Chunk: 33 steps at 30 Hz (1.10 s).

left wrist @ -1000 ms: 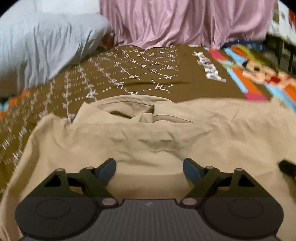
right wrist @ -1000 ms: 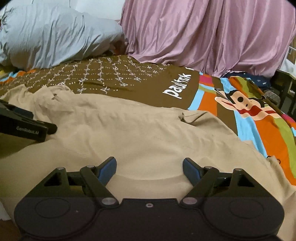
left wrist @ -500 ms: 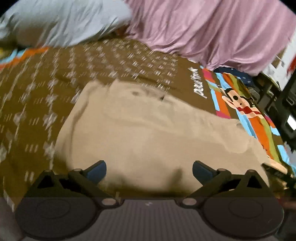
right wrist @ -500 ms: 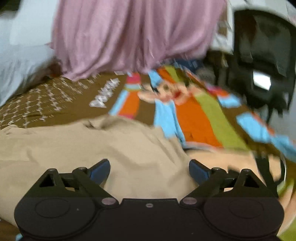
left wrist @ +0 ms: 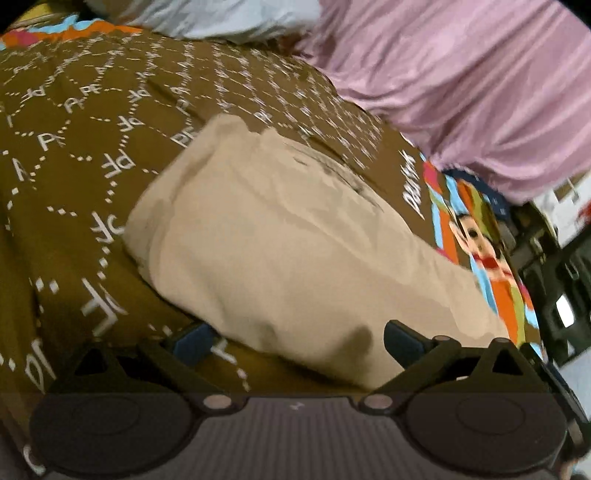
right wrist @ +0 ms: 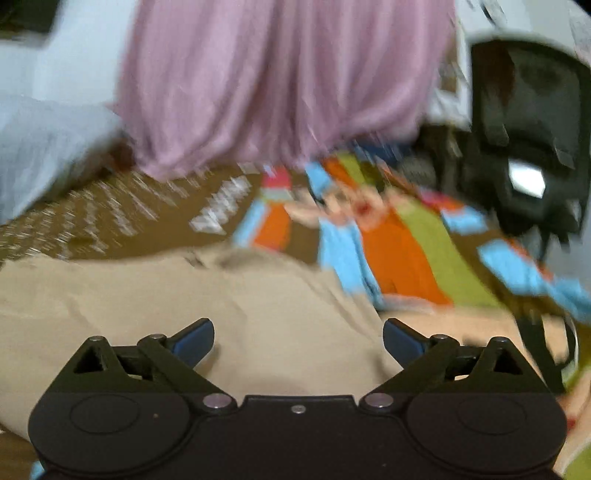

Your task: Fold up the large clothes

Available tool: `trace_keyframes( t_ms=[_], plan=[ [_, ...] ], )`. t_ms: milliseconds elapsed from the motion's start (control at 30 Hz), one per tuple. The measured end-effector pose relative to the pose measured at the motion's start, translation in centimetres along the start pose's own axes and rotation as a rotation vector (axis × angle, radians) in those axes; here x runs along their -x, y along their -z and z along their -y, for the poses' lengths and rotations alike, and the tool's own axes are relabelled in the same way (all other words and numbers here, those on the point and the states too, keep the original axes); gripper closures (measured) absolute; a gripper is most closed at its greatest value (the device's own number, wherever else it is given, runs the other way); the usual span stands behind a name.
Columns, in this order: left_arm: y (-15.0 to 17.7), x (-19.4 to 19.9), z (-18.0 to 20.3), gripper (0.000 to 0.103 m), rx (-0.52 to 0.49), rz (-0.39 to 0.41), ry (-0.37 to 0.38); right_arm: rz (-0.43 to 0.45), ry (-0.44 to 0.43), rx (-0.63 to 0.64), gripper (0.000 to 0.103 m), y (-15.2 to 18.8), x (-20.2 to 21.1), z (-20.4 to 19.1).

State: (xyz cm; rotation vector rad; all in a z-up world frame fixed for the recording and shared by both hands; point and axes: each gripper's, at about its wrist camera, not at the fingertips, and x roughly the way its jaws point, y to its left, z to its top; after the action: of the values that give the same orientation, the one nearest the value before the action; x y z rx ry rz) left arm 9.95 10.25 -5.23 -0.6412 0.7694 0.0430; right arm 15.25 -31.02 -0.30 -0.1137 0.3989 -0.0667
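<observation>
A beige garment [left wrist: 288, 251] lies folded into a long slab on the brown patterned bedspread [left wrist: 74, 147]. In the left wrist view my left gripper [left wrist: 295, 341] hovers over the garment's near end, open, with nothing pinched between its blue pads. Its left pad [left wrist: 192, 343] is over bare bedspread and its right pad [left wrist: 402, 341] over the cloth. In the blurred right wrist view my right gripper [right wrist: 298, 338] hangs above the garment [right wrist: 184, 295] near its right edge. Its jaws are opening and the pads grip nothing.
A pink curtain [left wrist: 461, 92] hangs behind the bed and a grey pillow [left wrist: 221, 14] lies at its head. The bedspread's bright cartoon panel [right wrist: 388, 240] lies right of the garment. A black chair [right wrist: 524, 129] stands beyond the bed's right side.
Both grippers' jaws have widened. The left view has rolled and shifted, so the garment now runs diagonally. The right view has swung rightwards to the cartoon panel and the chair.
</observation>
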Motion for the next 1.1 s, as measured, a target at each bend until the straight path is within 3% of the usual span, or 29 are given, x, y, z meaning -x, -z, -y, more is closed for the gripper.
trace_keyframes(
  t_ms=[133, 300, 433, 500, 567, 600, 667, 700, 767, 933, 1100],
  plan=[
    [-1.0, -1.0, -1.4, 0.002, 0.051, 0.067, -0.054, 0.082, -0.121, 0.093, 0.001, -0.6, 0.6, -3.5],
    [-1.5, -1.7, -1.6, 0.005, 0.043, 0.097, -0.087, 0.070, -0.232, 0.202, 0.001, -0.5, -0.1, -8.7],
    [-1.2, -1.9, -1.3, 0.018, 0.000, 0.122, -0.135, -0.010, -0.227, 0.350, 0.001, 0.8, -1.7, -12.4],
    [-1.2, -1.6, -1.4, 0.030, 0.018, 0.143, -0.141, -0.070, -0.251, 0.287, 0.001, 1.1, -2.9, -11.9],
    [-1.4, -1.5, -1.5, 0.054, 0.037, 0.153, -0.154, -0.139, -0.287, 0.216, 0.001, 1.4, -3.9, -11.3],
    [-1.5, -1.4, -1.6, 0.061, 0.044, 0.158, -0.165, -0.157, -0.301, 0.195, 0.001, 1.5, -4.3, -11.1],
    [-1.8, -1.1, -1.4, 0.085, 0.046, 0.169, -0.183, -0.153, -0.301, 0.196, 0.001, 1.6, -4.1, -11.2],
    [-2.1, -0.7, -1.1, 0.089, 0.040, 0.179, -0.180, -0.147, -0.300, 0.197, 0.001, 1.7, -3.9, -11.4],
    [-2.5, 0.5, 0.3, 0.097, -0.016, 0.216, -0.155, -0.146, -0.305, 0.187, 0.001, 1.7, -3.8, -11.3],
    [-2.7, 2.9, 7.4, 0.100, -0.316, 0.303, -0.113, -0.136, -0.314, 0.147, 0.002, 1.9, -3.4, -10.4],
    [-3.5, 4.2, 15.2, 0.101, -0.457, 0.329, -0.064, -0.149, -0.380, 0.050, 0.006, 1.6, -3.7, -8.6]
  ],
)
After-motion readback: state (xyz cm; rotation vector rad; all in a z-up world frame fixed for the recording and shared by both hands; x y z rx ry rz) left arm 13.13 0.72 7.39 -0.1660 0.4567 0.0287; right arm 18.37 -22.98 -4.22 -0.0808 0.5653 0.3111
